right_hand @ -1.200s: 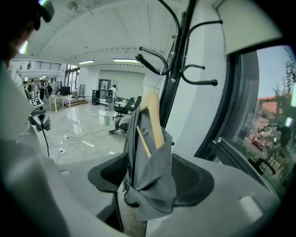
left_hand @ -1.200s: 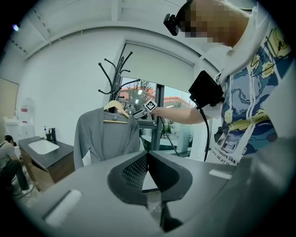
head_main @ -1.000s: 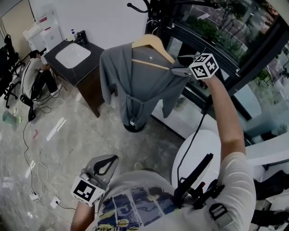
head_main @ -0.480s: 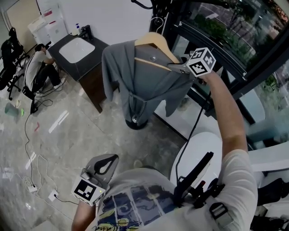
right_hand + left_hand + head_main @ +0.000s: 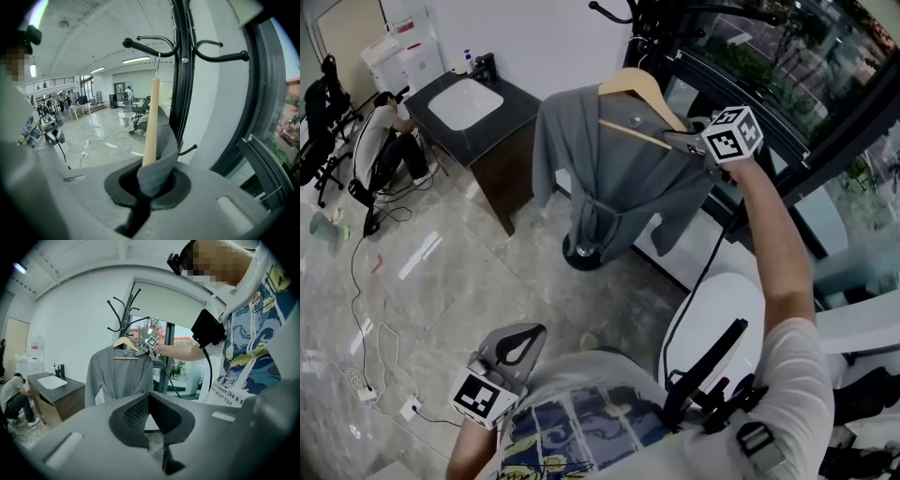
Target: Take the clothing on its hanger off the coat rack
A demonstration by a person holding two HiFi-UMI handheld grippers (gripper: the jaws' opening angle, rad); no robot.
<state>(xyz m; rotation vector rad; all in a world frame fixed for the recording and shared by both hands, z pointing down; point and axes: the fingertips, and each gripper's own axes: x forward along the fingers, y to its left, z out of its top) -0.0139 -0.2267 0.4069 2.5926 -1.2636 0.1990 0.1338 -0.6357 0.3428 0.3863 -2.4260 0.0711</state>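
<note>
Plain white tee (image 5: 581, 422) with a blue and yellow painting-style print and a bit of black lettering, short sleeve (image 5: 787, 352). There's a black box rig (image 5: 708, 366) on the chest and a little black head camera (image 5: 174, 263). The left gripper (image 5: 530, 330) and right gripper (image 5: 672, 141) are grey plastic, each with a black-and-white marker cube (image 5: 733, 134). A thin black cable (image 5: 705, 272) hangs off the right one.

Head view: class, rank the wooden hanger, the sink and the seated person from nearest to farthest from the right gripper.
1. The wooden hanger, gripped by the right gripper, top centre.
2. The sink, upper left.
3. The seated person, far left edge.
</note>
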